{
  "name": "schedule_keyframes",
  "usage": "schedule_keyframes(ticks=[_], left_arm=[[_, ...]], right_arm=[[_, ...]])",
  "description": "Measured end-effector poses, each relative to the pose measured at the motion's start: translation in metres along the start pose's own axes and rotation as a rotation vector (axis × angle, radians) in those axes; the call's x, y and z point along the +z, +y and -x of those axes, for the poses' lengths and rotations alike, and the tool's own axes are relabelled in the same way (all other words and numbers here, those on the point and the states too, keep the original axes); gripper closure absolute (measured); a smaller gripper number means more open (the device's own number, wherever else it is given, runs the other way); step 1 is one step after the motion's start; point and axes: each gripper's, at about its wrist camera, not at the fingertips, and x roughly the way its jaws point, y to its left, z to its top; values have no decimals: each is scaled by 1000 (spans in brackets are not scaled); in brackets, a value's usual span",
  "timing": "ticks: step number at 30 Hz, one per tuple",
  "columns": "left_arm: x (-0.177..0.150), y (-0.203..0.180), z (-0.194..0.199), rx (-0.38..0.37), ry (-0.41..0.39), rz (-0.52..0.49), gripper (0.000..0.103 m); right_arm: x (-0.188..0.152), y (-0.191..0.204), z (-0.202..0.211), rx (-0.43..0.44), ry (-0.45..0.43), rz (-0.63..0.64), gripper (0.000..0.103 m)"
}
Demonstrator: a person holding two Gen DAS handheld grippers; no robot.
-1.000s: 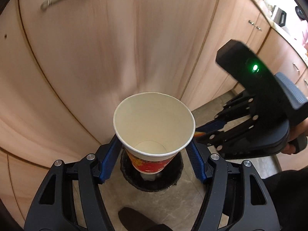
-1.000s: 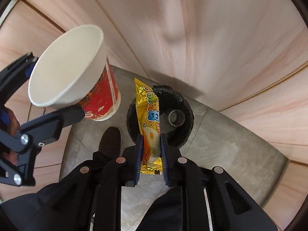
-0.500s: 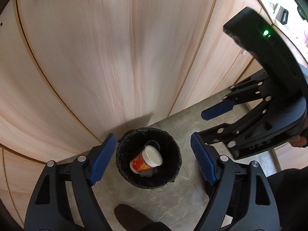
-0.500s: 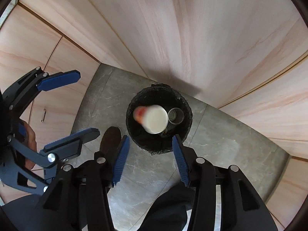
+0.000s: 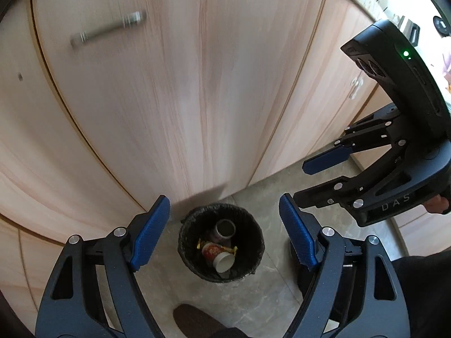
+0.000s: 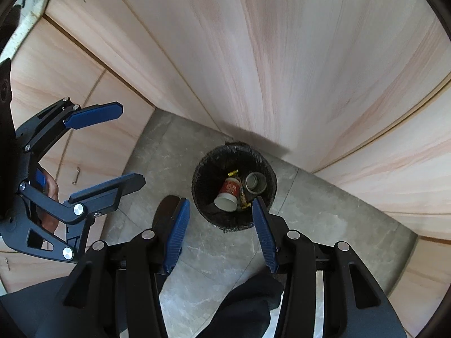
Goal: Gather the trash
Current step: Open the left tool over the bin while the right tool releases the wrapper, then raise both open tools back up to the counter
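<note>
With paper cup (image 5: 219,257) and wrapper (image 6: 243,197) binned below, left gripper (image 5: 225,233) and right gripper (image 6: 218,225) gape wide, empty; disposal apparently complete.

Black-lined bin (image 5: 255,239) holding a red-and-white printed paper cup (image 5: 218,256), a yellow wrapper (image 6: 242,197) and a grey metal can (image 5: 225,228). Floor (image 6: 324,225): mottled grey stone tiles. Cabinet doors (image 5: 169,98): pale pinkish wood grain, with a silver handle (image 5: 108,29). Left gripper (image 5: 225,235) and right gripper (image 6: 220,226): black frames, blue ribbed pads.
</note>
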Motion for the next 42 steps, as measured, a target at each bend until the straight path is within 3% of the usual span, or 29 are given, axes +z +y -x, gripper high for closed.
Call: schedule_keyframes(ticks=[14,22,28,31,37,42], left_arm=[[63,-1,104,25,-223,-17,26],[126,5,157,98,-408,-3,26],[187,18,176,136,-427,23,26],[216,26,180,136,-430,31,26],[276,48,176,135,-455,46,26],[334,68,160,147,-466,45,26]], right_arm=[[17,26,124,34,-219,70,59],[46,25,217,57,-429,95,59],[86,21,270,40,-564,142,59],[107,12,282,26,-592,149,59],[162,-16,299,-73,-635,104,59],[228,-50,302,-176,-639,37,59]])
